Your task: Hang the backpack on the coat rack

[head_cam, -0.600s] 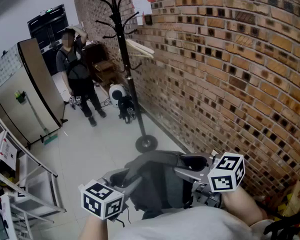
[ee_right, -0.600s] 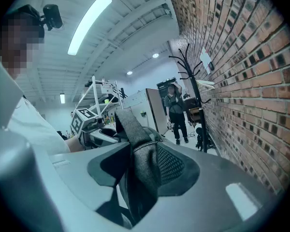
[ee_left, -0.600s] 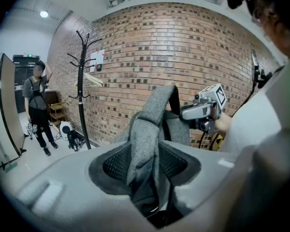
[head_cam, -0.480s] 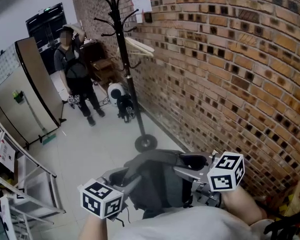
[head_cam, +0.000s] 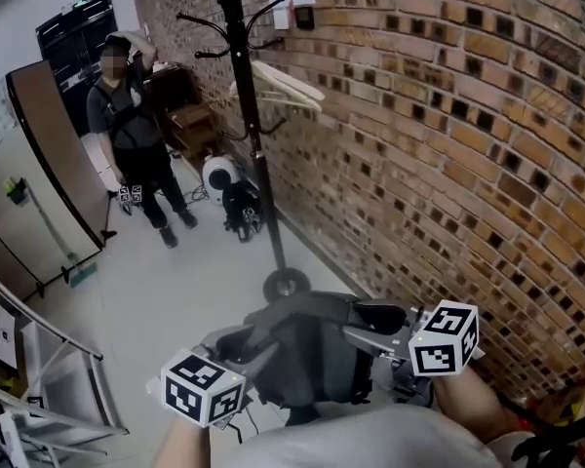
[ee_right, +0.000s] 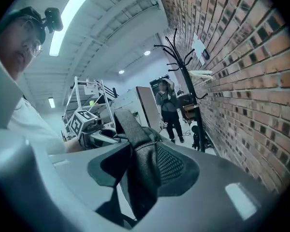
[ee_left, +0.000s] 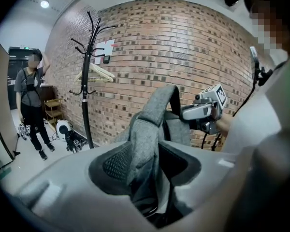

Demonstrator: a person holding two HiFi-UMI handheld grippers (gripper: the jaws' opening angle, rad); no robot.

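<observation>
Grey fabric backpack (head_cam: 307,359) hangs low in front of the person, carried between both claws and still well apart from the black metal coat rack (head_cam: 254,135). The left claw (ee_left: 145,168) pinches a fold of padded grey strap. The right claw (ee_right: 142,173) clamps a second fold, mesh side showing. Over the last half second neither grip has altered, but the rack now looms larger in the head view and its top hooks are cut off by the edge. The carrier seems to be closing in along the red brick wall (head_cam: 448,144). I judge this the approach. Raising the bag and slipping a strap over a hook is not yet done.
</observation>
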